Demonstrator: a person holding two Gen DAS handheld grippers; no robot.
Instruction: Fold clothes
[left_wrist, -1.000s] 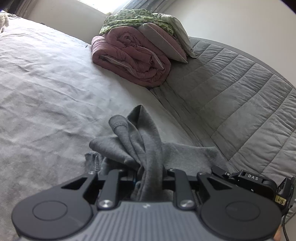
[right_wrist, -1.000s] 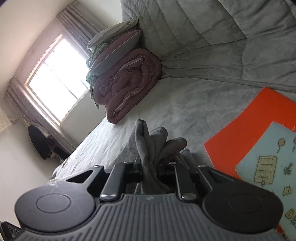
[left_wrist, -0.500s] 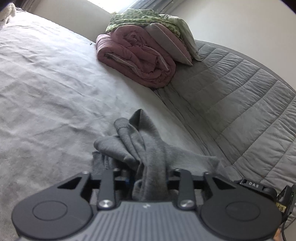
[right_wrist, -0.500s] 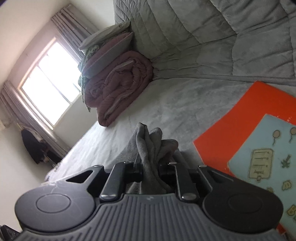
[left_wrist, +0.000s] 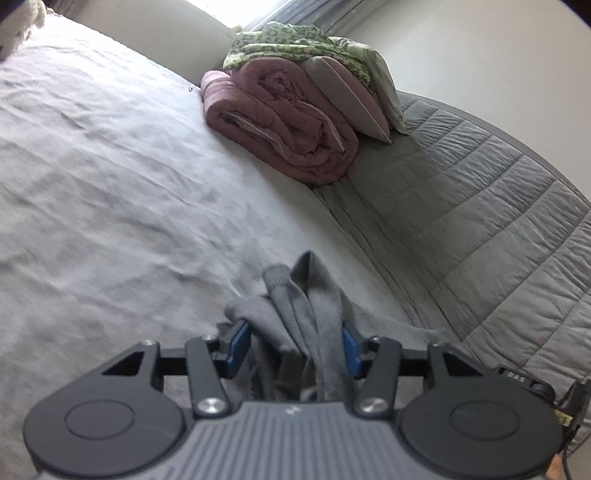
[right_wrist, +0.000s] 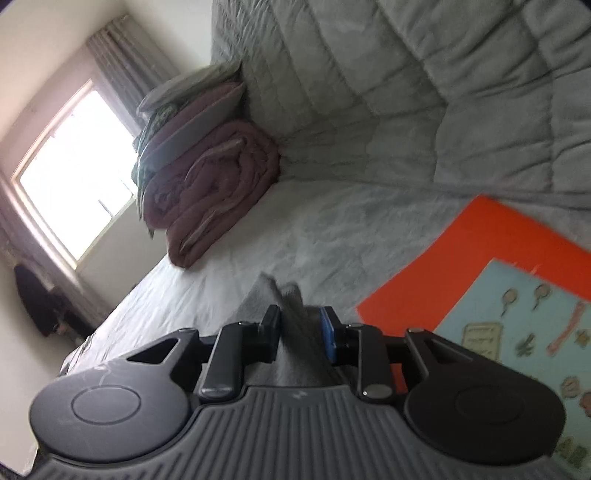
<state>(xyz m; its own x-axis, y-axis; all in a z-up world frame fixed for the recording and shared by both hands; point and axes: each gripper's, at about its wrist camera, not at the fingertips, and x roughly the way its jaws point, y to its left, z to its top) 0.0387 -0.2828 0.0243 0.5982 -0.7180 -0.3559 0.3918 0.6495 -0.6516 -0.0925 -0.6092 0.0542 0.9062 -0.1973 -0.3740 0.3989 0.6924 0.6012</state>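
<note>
A grey garment (left_wrist: 303, 295) lies bunched on the pale bed sheet (left_wrist: 110, 184), its folds sticking up between the fingers of my left gripper (left_wrist: 293, 332). The left jaws are opening: both blue pads (left_wrist: 236, 345) show and the cloth sits loosely between them. In the right wrist view, the same grey garment (right_wrist: 291, 295) fills the narrow gap of my right gripper (right_wrist: 299, 321). Its jaws are opening too, with the cloth still touching both pads. The black body of the right gripper (left_wrist: 524, 380) peeks in at the lower right of the left wrist view.
A rolled pink duvet (left_wrist: 288, 125) with pillows and a green patterned cloth stacked on it lies against the quilted grey headboard (left_wrist: 480, 221). An orange-bordered play mat (right_wrist: 480, 240) lies to the right of the garment. A bright window (right_wrist: 74, 166) is on the far wall.
Both grippers' jaws have spread, so the blue pads now show. The garment's folds have sunk lower between the right fingers. The left gripper has moved forward and a little down.
</note>
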